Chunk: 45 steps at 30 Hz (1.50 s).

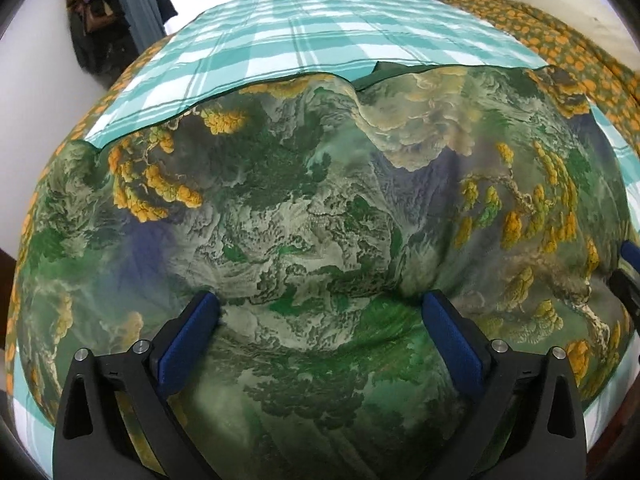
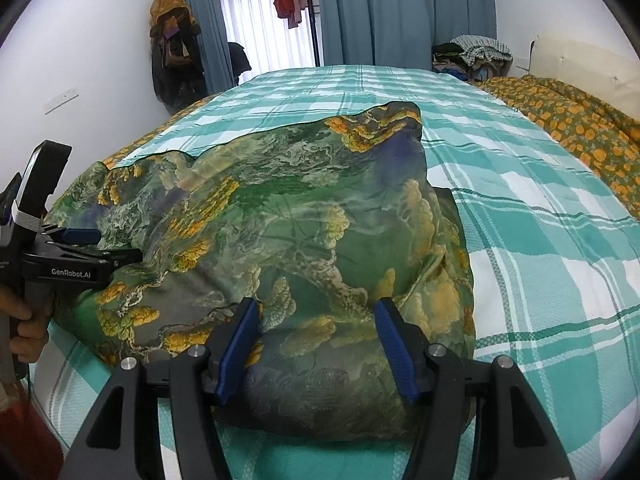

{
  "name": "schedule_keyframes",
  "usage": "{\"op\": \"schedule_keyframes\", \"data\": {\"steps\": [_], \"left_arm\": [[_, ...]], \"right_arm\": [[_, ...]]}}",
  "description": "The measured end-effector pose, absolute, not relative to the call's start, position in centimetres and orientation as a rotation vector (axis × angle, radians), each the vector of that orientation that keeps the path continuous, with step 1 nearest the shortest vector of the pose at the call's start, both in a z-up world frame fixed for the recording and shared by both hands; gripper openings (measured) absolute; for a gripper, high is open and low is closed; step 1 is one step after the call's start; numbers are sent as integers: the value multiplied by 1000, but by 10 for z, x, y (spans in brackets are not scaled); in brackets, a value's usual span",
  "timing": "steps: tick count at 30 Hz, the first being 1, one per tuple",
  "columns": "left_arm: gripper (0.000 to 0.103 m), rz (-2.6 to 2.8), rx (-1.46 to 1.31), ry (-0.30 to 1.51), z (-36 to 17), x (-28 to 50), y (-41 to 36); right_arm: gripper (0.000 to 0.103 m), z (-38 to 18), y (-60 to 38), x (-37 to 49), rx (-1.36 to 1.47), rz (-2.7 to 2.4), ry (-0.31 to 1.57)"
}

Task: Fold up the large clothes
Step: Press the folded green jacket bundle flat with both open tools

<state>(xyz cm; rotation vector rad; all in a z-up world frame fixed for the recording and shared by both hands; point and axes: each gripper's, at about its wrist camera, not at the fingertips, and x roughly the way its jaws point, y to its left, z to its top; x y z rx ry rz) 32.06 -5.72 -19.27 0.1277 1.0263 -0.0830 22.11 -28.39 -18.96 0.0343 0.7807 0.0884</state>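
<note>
Teal checked sheet (image 2: pixel 540 216) covers the bed, blue curtains (image 2: pixel 400 8) behind. On it lies the green and orange garment (image 2: pixel 280 232), bunched. Both the left tongs (image 1: pixel 320 312) and right tongs (image 2: pixel 316 320) press into it, spread open. Only the right view shows a hand (image 2: pixel 24 320) holding the left tool.

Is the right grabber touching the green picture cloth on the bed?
Touching. In the right wrist view, the right gripper stands open with both blue fingertips pressed down into the green printed cloth, which bulges up between them.
</note>
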Motion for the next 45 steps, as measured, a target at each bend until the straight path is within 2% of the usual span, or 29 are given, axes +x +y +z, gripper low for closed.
{"op": "schedule_keyframes", "data": {"steps": [13, 22, 30, 45], "left_arm": [[101, -73, 121, 1023, -191, 318, -57], [100, -134, 82, 1002, -170, 266, -48], [102, -135, 102, 1055, -186, 273, -53], [102, -134, 112, 1056, -182, 268, -51]], "right_arm": [[62, -191, -282, 217, 33, 88, 775], [62, -167, -293, 184, 95, 81, 810], [70, -180, -295, 180, 84, 71, 839], [70, -178, -303, 177, 110, 90, 839]]}}
